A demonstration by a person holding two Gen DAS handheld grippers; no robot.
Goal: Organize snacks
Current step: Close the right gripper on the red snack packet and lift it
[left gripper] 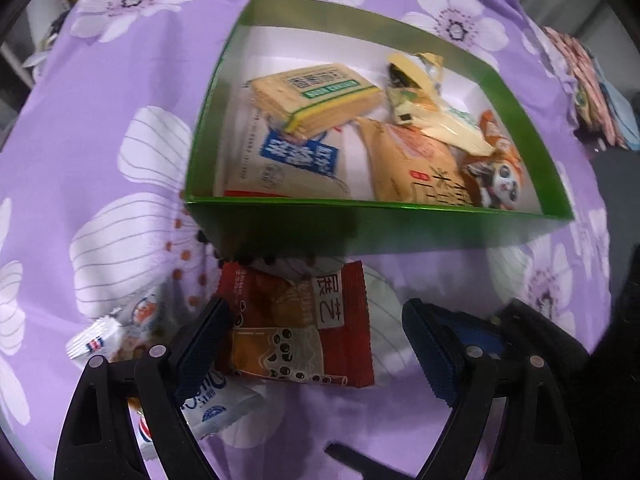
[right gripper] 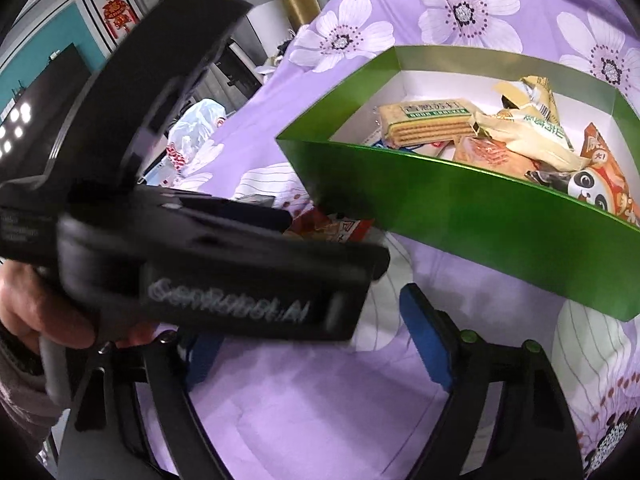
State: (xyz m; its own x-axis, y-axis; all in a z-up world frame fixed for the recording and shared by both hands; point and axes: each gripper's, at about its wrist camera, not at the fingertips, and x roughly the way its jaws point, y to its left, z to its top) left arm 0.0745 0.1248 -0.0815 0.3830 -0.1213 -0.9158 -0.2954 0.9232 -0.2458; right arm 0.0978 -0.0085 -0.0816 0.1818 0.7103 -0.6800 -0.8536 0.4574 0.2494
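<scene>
A green box (left gripper: 360, 228) stands on the purple flowered cloth and holds several snacks: a cracker pack (left gripper: 316, 94), a blue-and-white packet (left gripper: 296, 160), an orange packet (left gripper: 416, 168) and a panda packet (left gripper: 496, 172). Just in front of the box lies a red milk-tea snack packet (left gripper: 296, 328). My left gripper (left gripper: 316, 312) is open around it, with the left finger at the packet's left edge and the right finger clear of it. My right gripper (right gripper: 312, 340) is open over bare cloth, below the box (right gripper: 480, 232). The left gripper's body (right gripper: 224, 276) hides part of its left finger.
Small white packets (left gripper: 100, 340) and a white-and-blue sachet (left gripper: 216, 408) lie beside my left finger. A pile of patterned packets (left gripper: 596, 92) sits at the far right edge. A person's hand (right gripper: 36, 304) holds the left gripper. A white plastic bag (right gripper: 196, 124) lies behind it.
</scene>
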